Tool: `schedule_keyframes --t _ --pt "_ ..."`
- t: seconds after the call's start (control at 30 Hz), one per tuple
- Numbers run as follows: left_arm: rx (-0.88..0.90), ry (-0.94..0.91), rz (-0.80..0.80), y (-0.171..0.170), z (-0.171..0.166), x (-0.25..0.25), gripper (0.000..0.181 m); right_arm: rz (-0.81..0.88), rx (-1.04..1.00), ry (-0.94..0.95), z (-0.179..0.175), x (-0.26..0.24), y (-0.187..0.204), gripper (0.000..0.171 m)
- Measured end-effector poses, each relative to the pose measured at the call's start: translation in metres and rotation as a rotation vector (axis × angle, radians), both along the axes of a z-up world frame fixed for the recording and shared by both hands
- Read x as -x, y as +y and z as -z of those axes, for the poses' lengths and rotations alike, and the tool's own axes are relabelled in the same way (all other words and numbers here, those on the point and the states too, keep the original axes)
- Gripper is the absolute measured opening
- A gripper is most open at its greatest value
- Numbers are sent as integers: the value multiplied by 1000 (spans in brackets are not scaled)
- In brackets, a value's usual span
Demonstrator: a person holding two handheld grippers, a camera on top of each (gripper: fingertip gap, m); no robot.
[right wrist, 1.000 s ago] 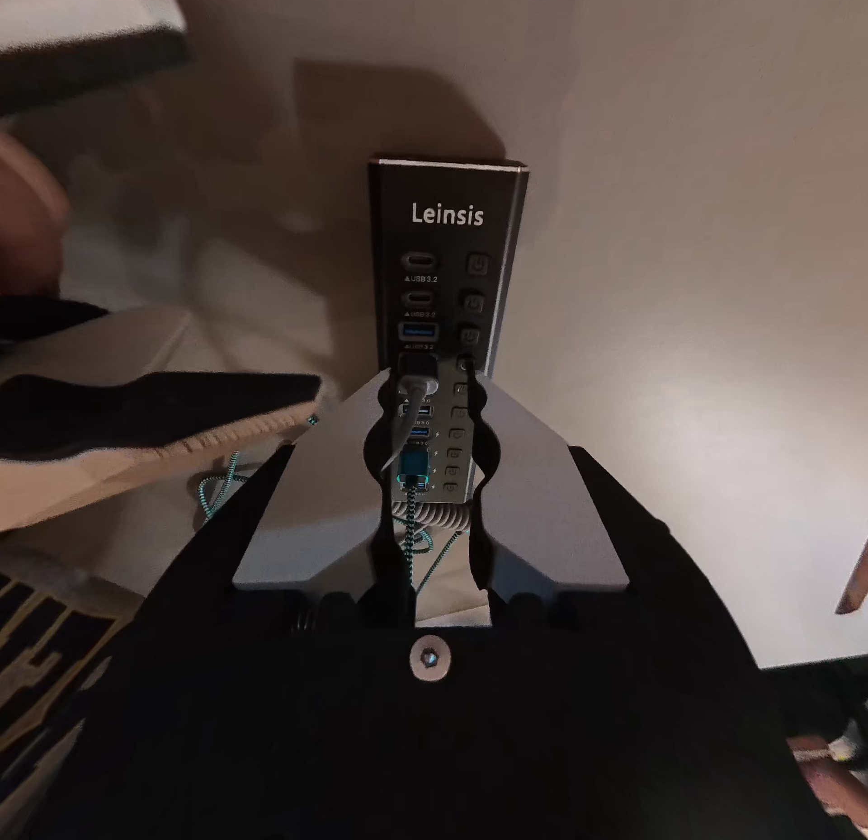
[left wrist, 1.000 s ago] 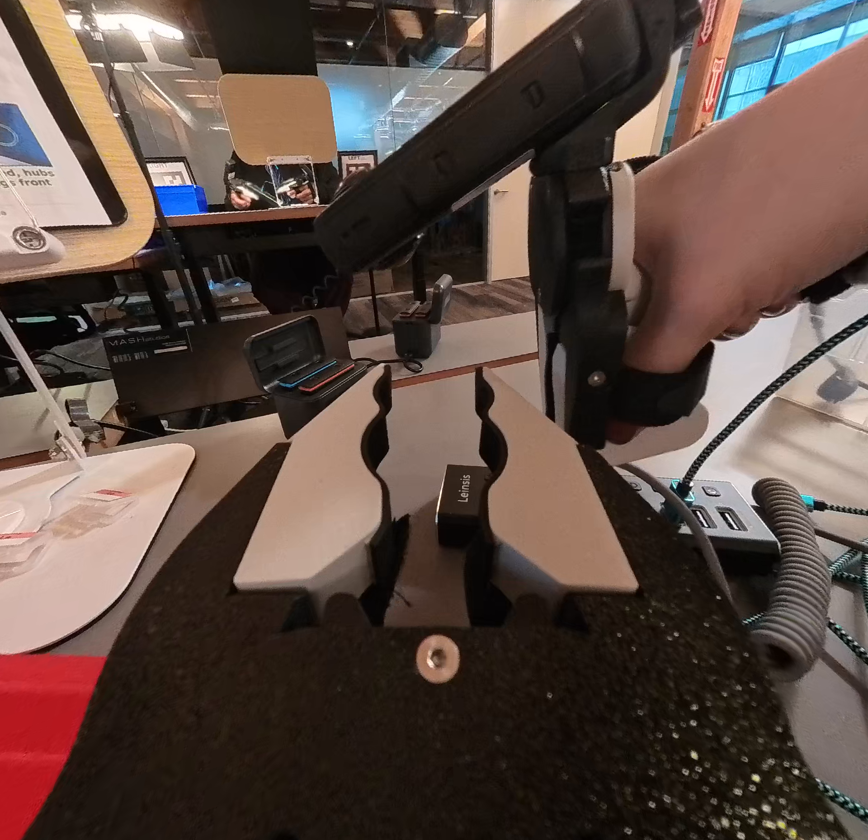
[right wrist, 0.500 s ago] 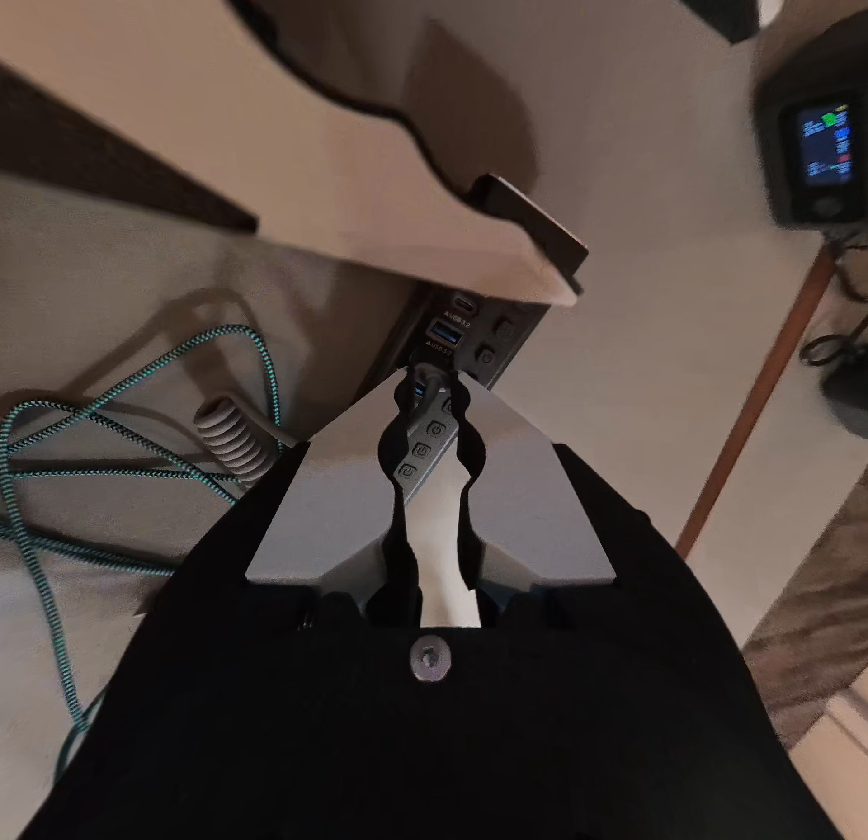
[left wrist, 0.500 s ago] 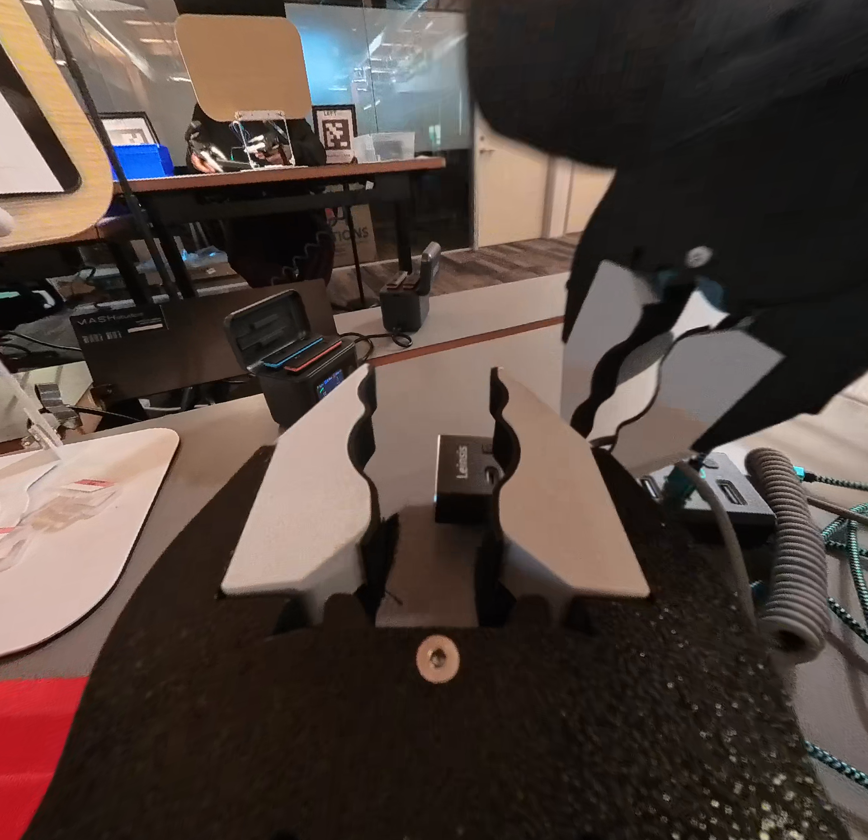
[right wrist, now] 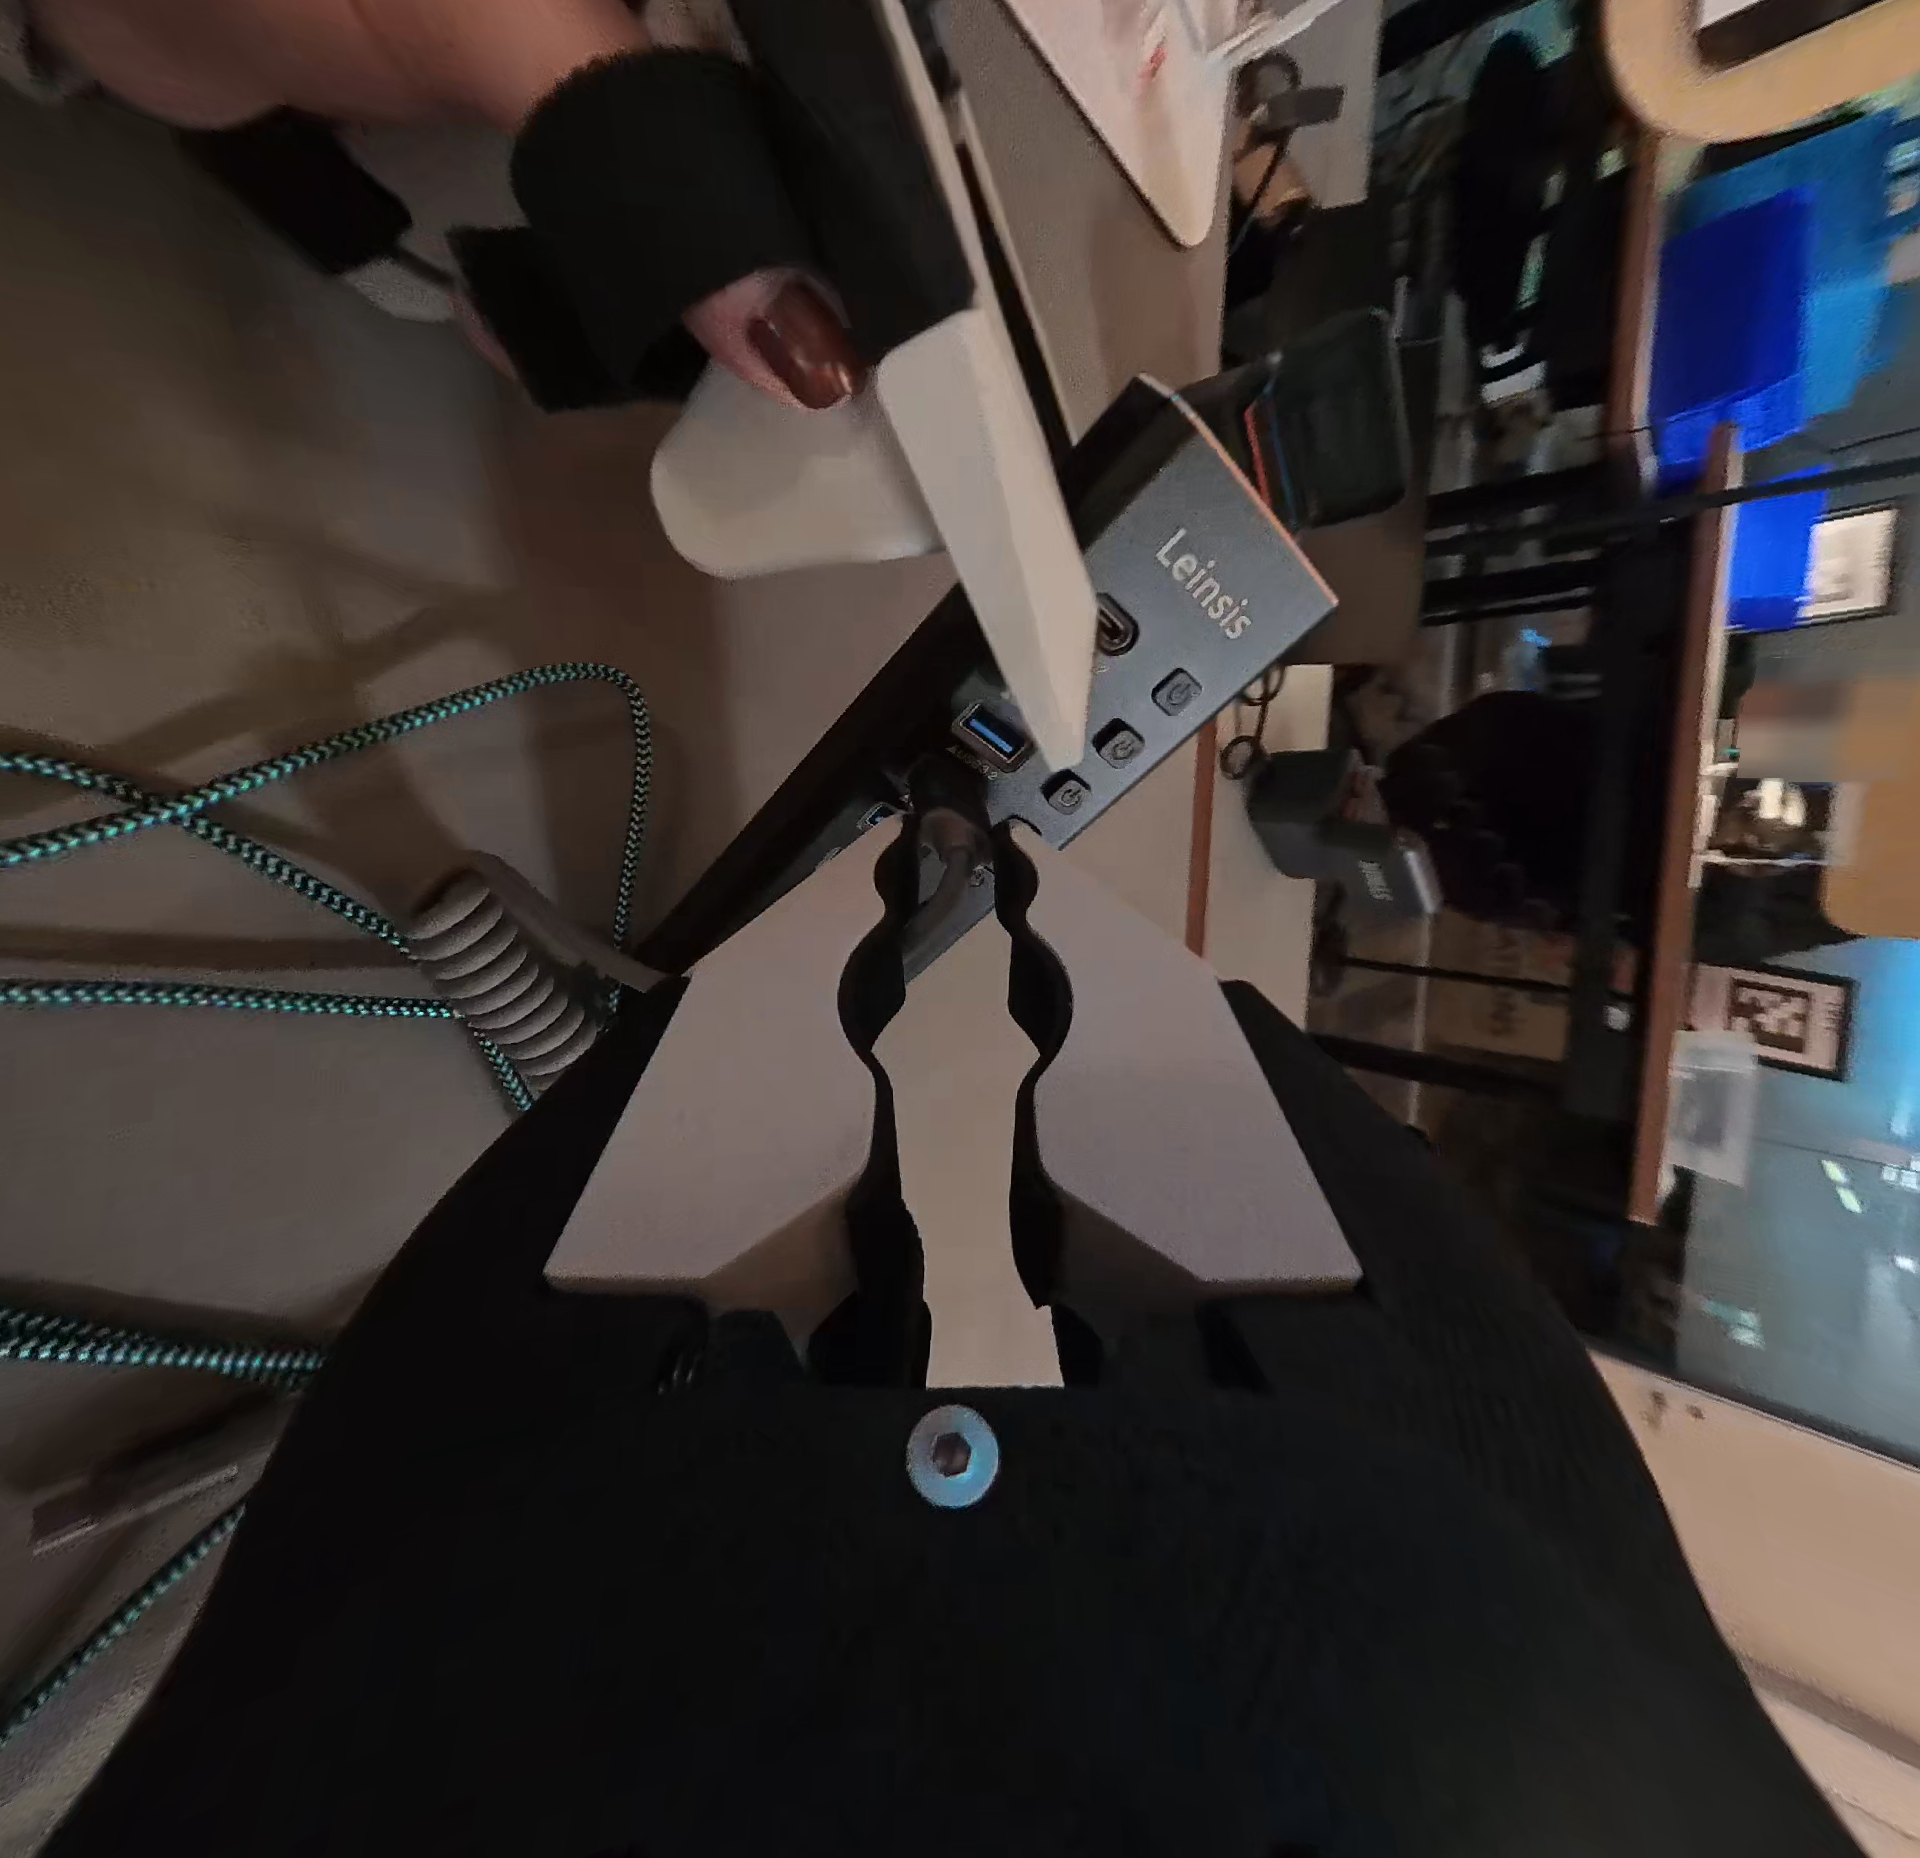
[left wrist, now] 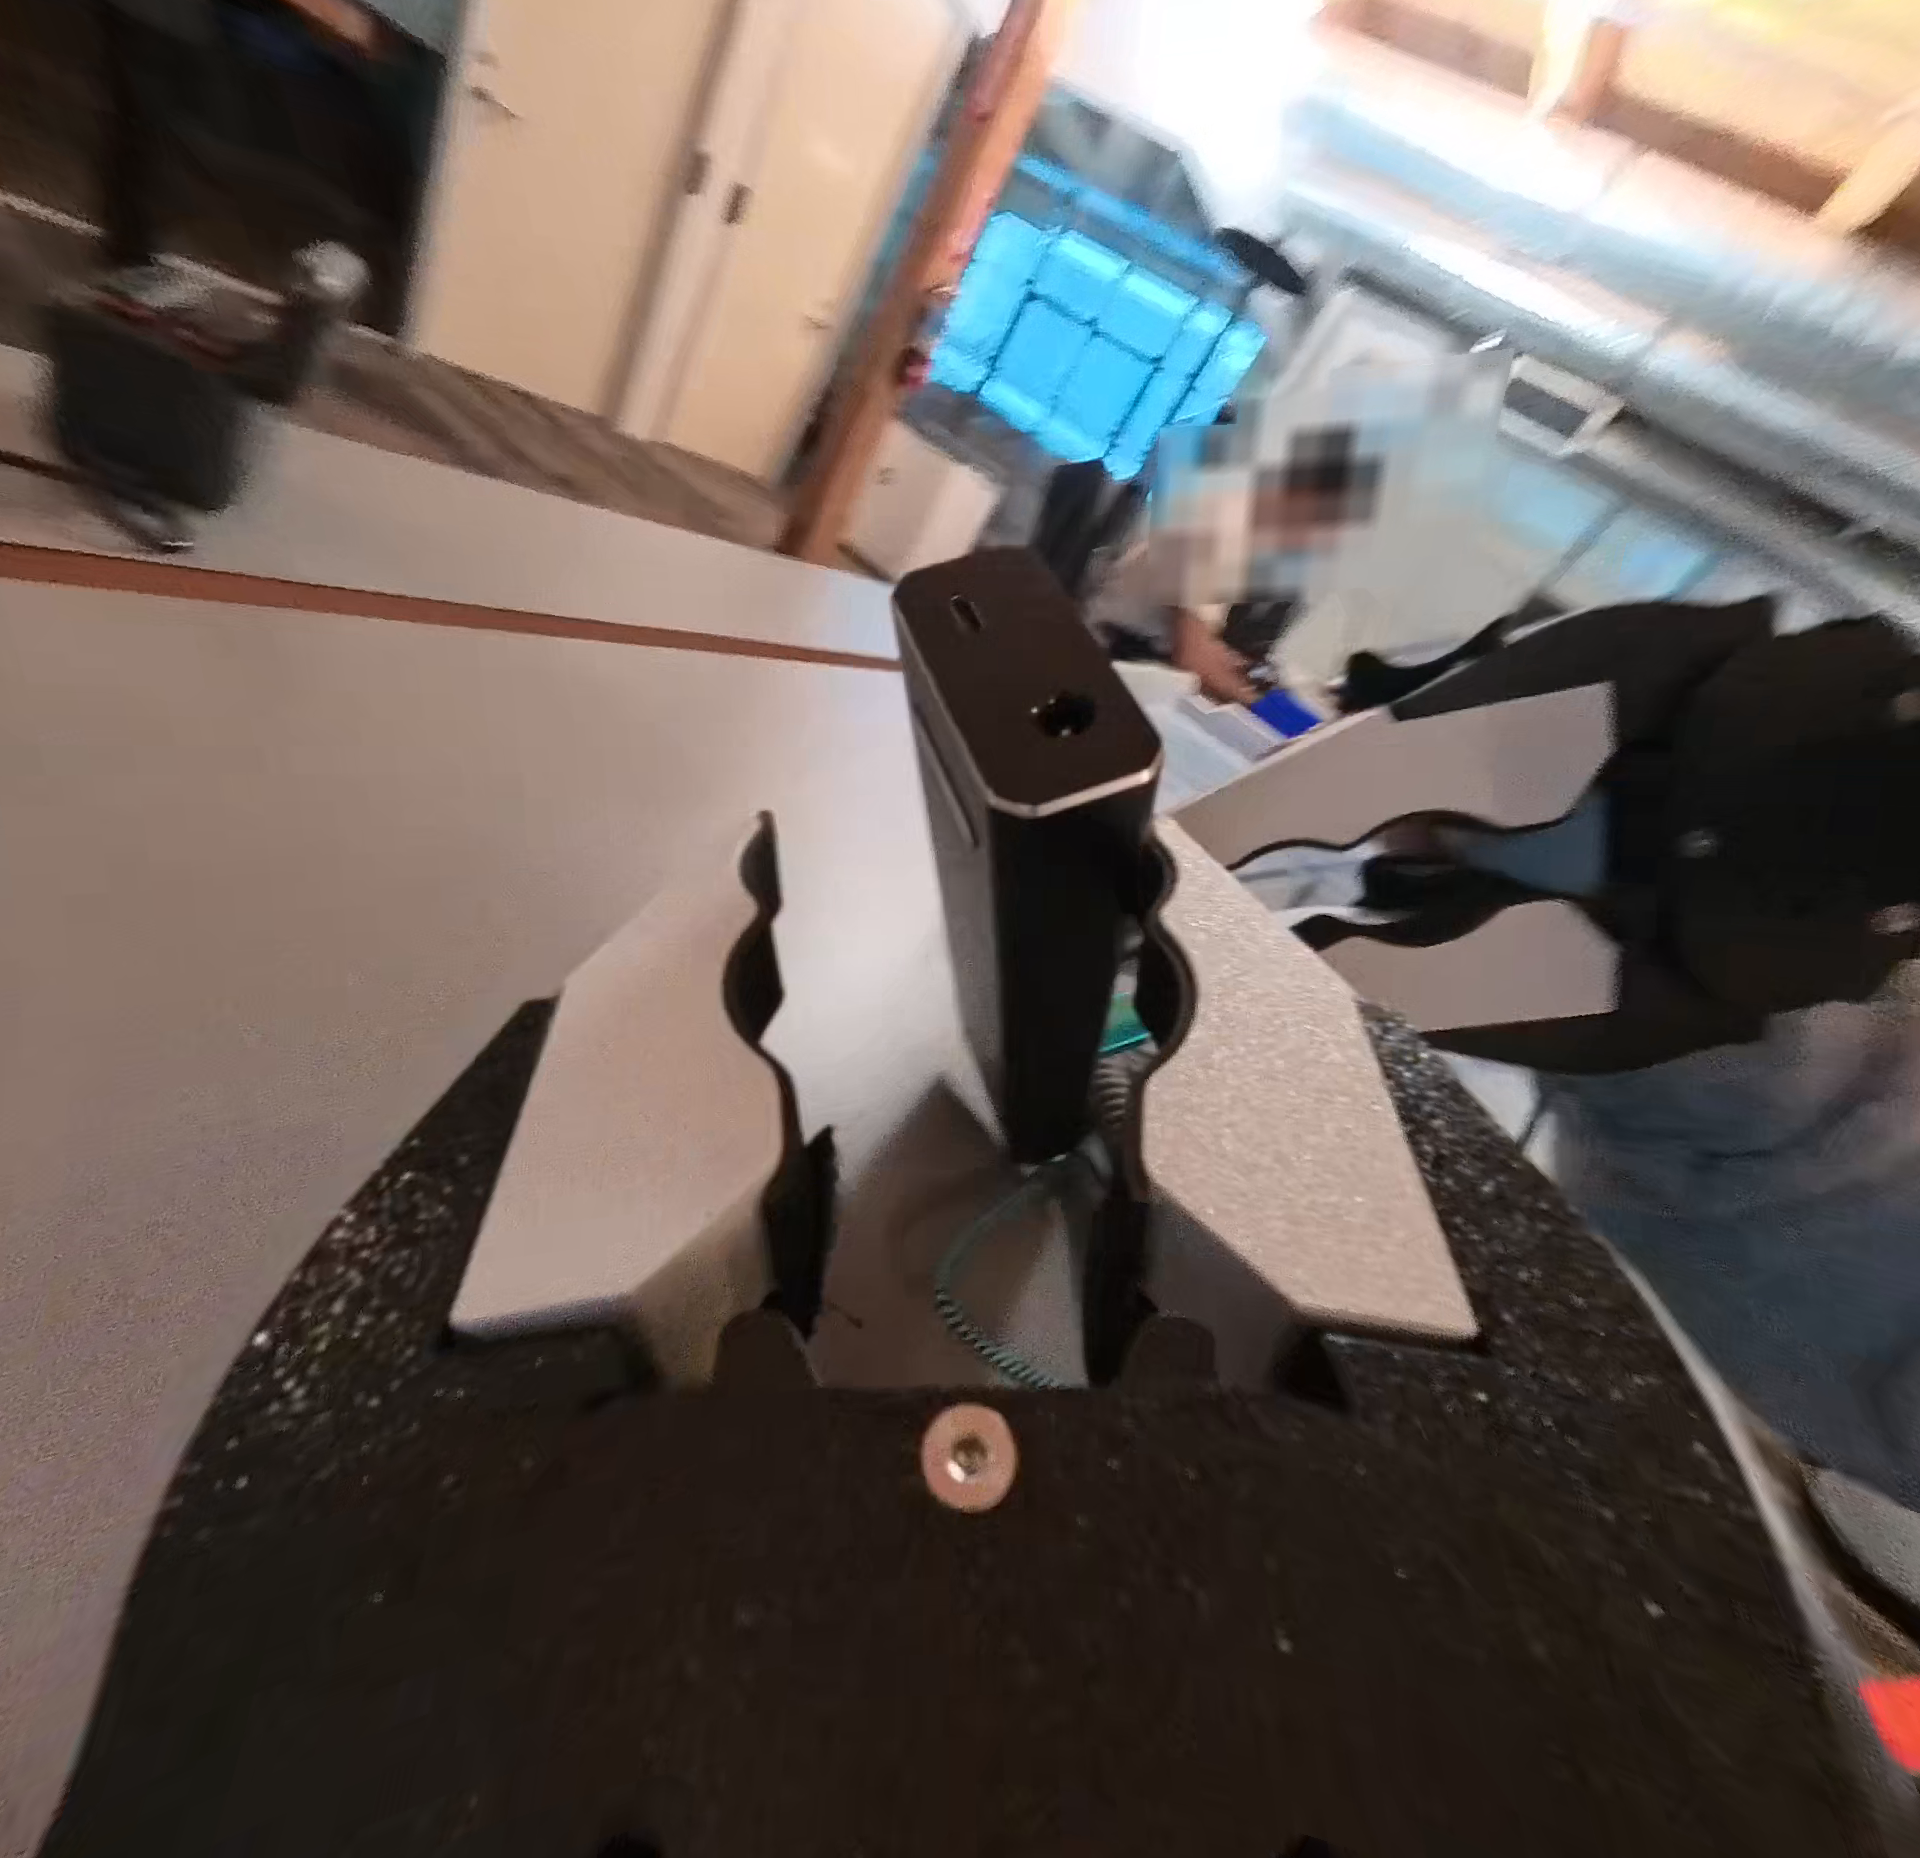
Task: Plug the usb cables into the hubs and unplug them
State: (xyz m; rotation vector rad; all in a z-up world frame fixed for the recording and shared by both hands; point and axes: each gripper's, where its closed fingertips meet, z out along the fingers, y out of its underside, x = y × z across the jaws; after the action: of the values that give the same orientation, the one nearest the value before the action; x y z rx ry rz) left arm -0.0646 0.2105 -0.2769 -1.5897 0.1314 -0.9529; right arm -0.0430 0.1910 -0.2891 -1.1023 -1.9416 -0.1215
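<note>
The dark grey USB hub [left wrist: 1029, 925] stands tipped up on end between my left gripper's [left wrist: 966, 842] fingers. It leans on the right finger, with a gap to the left one, so the left gripper is open. In the right wrist view one left finger [right wrist: 997, 520] lies across the hub's [right wrist: 1195, 561] port face. My right gripper [right wrist: 951, 847] is closed narrowly on the grey cable's black plug [right wrist: 940, 785], which sits in a hub port beside a blue USB port [right wrist: 992, 733]. The right gripper also shows in the left wrist view [left wrist: 1242, 878], pointing at the hub's side.
A coiled grey cable [right wrist: 499, 977] and teal braided cables [right wrist: 312, 873] lie on the beige table [left wrist: 312, 821] left of the hub. A black charger case [right wrist: 1340, 416] stands behind it. A gloved hand [right wrist: 644, 198] holds the left gripper. A person stands far behind. My two grippers' fingertips are within a few centimetres of each other. The right gripper is farther from the black charger case [right wrist: 1340, 416], some 30 cm, than the left, some 25 cm.
The hub has gone from flat on the table to tipped up on end. Both grippers have swung round. The right gripper's fingers have narrowed onto the plug.
</note>
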Motion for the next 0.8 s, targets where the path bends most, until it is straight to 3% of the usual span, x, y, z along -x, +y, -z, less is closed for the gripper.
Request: schedule_keyframes --t 0.17,0.3,0.37,0.53,0.7,0.8 --pt "-120 11 71 -13 -14 -14 41 -29 -118 61 -2 1 -13 12" --pt "-120 64 -11 -8 -10 -8 33 4 -194 84 -3 4 -14 13" --pt "-118 44 -21 -7 -11 -4 30 45 -184 132 -10 5 -15 24" --pt "-112 28 10 -8 -12 -4 28 -40 -154 179 -32 5 -27 35" --pt "-133 11 75 -12 -15 -7 27 -129 115 383 -87 -8 -37 32" --pt "-136 -1 111 -14 -15 -8 27 -166 33 260 -78 -21 -21 35"
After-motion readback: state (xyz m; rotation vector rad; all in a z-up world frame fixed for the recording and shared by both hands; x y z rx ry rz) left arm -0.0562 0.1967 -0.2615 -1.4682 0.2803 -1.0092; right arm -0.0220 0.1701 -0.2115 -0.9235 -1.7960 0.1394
